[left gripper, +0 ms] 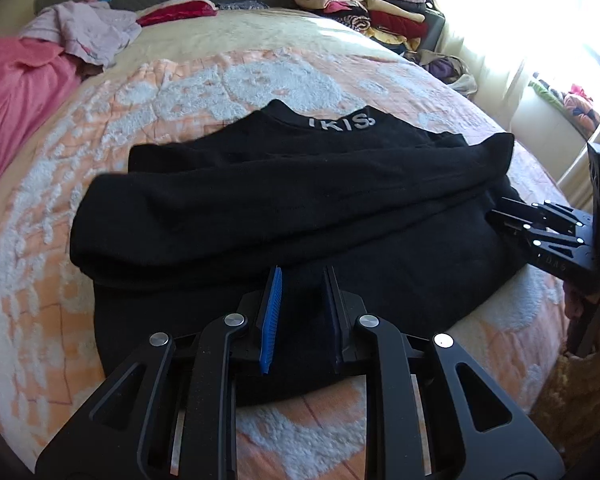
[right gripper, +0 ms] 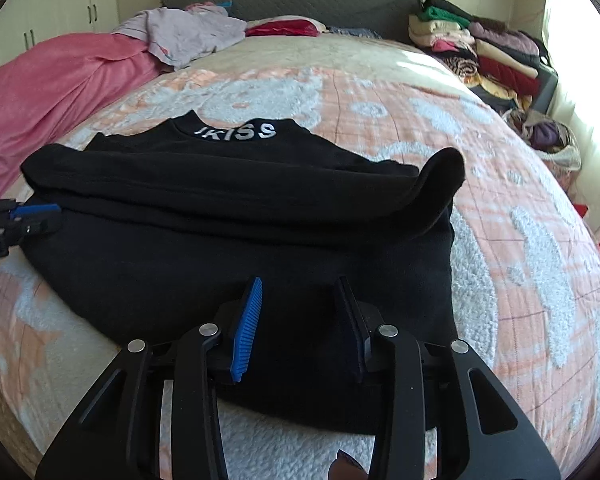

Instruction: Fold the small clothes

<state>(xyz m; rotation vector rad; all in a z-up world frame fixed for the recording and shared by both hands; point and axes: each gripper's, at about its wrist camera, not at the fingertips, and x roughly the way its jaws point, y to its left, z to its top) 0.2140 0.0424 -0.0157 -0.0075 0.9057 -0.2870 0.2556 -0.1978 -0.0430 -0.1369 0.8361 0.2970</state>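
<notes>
Black knit sweater (right gripper: 236,264), sleeves folded across, lay on peach-and-white fleece blanket (right gripper: 520,240); left gripper (left gripper: 302,280) and right gripper (right gripper: 300,292) hovered spread, empty, over hem; next likely pinching hem, folding towards collar.

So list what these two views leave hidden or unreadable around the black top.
- Lettering on the top's collar: left wrist view, motion-blurred and partly tucked in the fold, so unreadable there.
- Near hem: both views, behind each claw's own frame.
- Left claw: right wrist view, cut by the left edge; grip unclear.
- Right claw: left wrist view, black on black cloth; contact unclear.
- Window: left wrist view, blown out by glare.
</notes>
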